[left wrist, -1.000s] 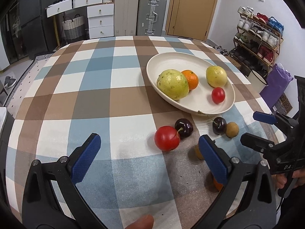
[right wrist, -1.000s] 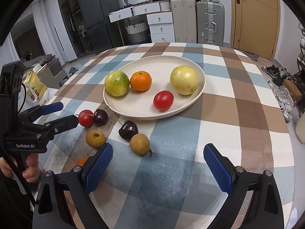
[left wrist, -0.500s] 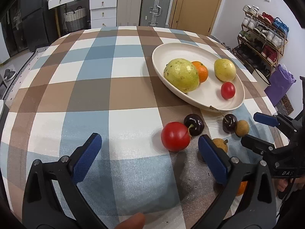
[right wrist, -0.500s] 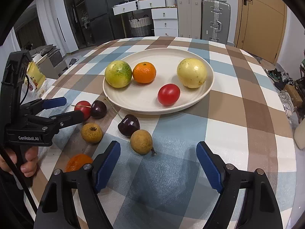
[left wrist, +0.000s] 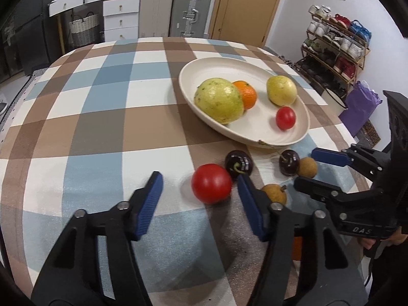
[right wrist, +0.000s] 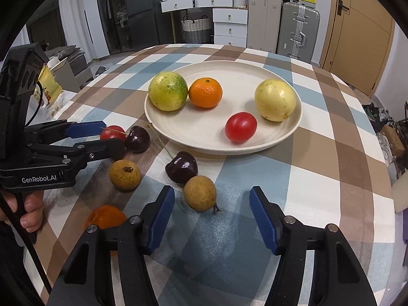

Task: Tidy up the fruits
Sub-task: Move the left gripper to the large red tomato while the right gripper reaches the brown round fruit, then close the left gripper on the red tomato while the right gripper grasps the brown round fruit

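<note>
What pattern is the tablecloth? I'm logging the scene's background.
The tablecloth is a check of brown, blue and white squares, clearest in the right wrist view.

Four fruits in plate (right wrist: pixel 293 130); six loose fruits before it.

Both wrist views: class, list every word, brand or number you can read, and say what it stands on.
"GenRobot.AI": white print on the black body of the left gripper, right wrist view.
"DAS": partial white print on the body of the right gripper, left wrist view.
Yellow bag off the table: print too blurred to read.
</note>
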Motion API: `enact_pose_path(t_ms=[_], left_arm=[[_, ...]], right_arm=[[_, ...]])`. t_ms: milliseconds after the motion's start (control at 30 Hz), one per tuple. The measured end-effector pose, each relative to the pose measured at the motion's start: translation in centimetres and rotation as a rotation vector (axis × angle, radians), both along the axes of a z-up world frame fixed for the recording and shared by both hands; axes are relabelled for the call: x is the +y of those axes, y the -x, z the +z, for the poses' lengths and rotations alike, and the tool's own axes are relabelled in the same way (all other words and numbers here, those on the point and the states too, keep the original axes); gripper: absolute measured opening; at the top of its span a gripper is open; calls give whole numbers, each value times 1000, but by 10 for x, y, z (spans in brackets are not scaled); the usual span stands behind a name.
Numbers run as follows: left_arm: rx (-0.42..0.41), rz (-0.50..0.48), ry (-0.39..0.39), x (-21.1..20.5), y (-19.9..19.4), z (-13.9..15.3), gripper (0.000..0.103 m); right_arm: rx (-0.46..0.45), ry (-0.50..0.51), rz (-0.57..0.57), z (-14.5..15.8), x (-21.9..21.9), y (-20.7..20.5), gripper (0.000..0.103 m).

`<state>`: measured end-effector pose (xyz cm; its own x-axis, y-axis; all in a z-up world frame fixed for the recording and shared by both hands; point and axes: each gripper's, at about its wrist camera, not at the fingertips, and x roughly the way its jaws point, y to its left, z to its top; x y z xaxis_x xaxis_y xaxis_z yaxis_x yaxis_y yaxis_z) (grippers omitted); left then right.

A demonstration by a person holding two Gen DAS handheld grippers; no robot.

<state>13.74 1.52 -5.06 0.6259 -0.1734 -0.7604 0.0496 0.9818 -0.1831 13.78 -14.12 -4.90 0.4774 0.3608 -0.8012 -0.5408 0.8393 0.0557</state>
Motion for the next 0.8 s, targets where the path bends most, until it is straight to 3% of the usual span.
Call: enact_pose_path(t_ms=[133,567,800], left_arm=[[-11,-30,17,-4,2,2,29],[-12,-24,15,-8,7,3,29],[-16,-20,22,-6,8,5,29]], right_arm=[[5,-10,17,1,2,1,54],[0,-32,5,1,-3,7,29],[4,-53,-3,2,-9,9,27]])
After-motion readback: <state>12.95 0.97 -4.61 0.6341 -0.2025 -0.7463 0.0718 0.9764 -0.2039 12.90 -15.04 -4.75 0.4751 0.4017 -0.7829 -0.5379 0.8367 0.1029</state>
